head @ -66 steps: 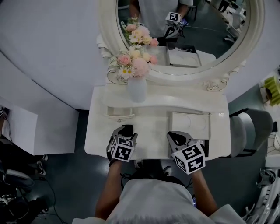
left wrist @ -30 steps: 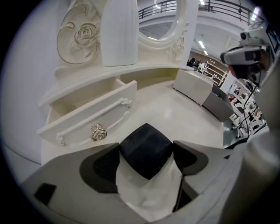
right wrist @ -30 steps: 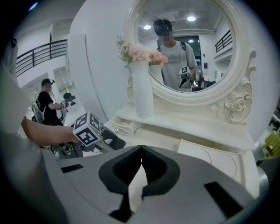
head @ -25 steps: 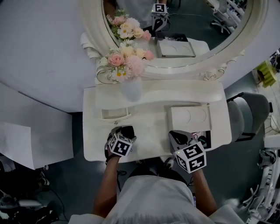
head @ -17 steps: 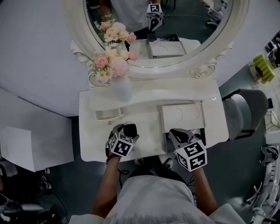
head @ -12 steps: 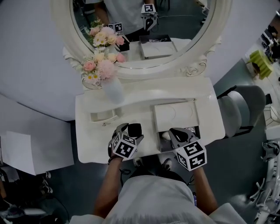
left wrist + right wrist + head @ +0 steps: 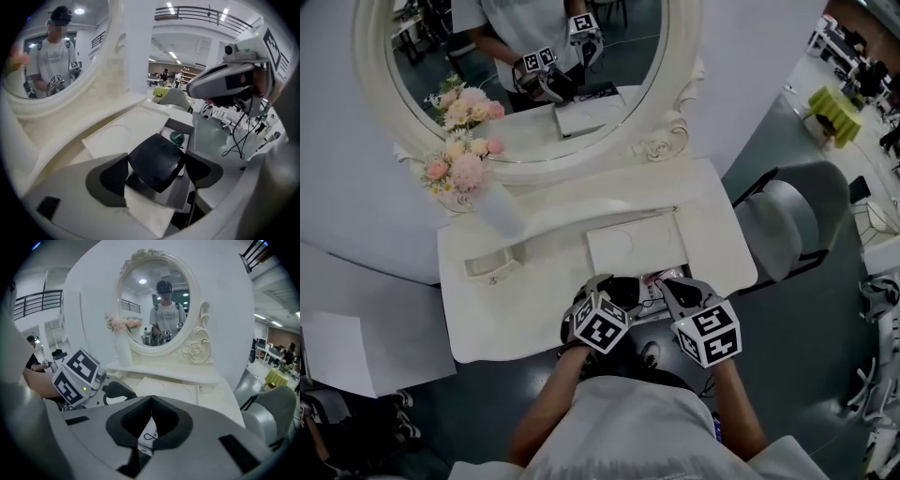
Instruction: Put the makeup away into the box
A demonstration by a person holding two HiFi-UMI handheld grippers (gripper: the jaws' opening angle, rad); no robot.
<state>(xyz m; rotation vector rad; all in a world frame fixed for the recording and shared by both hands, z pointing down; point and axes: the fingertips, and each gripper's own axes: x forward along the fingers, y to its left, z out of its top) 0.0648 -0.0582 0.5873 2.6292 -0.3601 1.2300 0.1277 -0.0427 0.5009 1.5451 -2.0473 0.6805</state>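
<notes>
Over the open grey box [image 7: 181,125] at 6 o'clock of the white tabletop [image 7: 525,305], left tool [image 7: 158,174] grips a glossy black rounded-square compact [image 7: 157,159], tilted. Right tool [image 7: 151,404] closed, empty. Risk: slick case may pivot out of the grip and land on the box rim, not inside.

Head view dim and grey; gripper views bright under ceiling lights [image 7: 225,10], fisheye-bent, dark-cornered.
</notes>
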